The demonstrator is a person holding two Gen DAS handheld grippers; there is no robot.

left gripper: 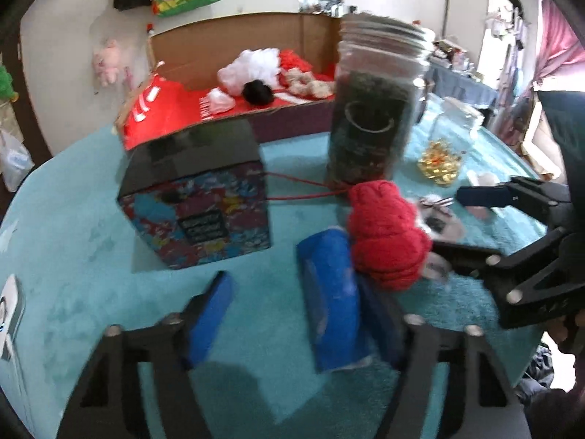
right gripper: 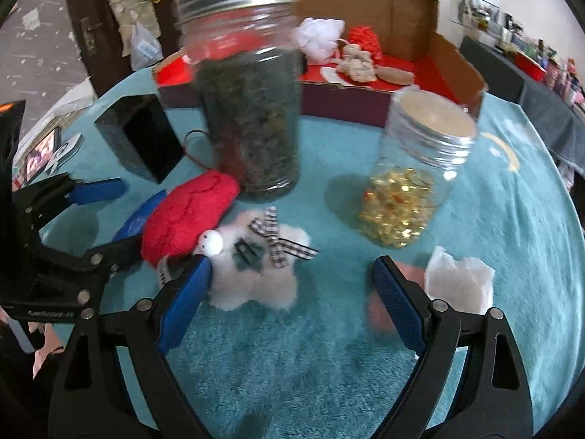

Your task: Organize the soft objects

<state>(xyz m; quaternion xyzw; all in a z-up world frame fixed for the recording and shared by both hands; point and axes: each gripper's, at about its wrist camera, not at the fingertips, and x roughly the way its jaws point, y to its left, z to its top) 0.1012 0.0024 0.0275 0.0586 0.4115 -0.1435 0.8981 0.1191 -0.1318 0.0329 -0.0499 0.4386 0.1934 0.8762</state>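
A white plush figure (right gripper: 256,274) with a red knitted hat (right gripper: 186,219) and a checked bow lies on the teal cloth. My left gripper (left gripper: 278,300) is open; its right finger (left gripper: 329,300) touches the red hat (left gripper: 387,230). My right gripper (right gripper: 292,303) is open, its left finger (right gripper: 182,303) against the plush body. In the left wrist view the right gripper (left gripper: 449,219) reaches in from the right. A cardboard box (left gripper: 292,109) with a red lining at the back holds several soft toys (left gripper: 252,69).
A tall jar of dark dried leaves (right gripper: 252,109) stands just behind the plush. A jar with gold pieces (right gripper: 406,190) stands to the right. A colourful black-topped box (left gripper: 197,197) sits left. A white tissue (right gripper: 457,278) lies by my right finger.
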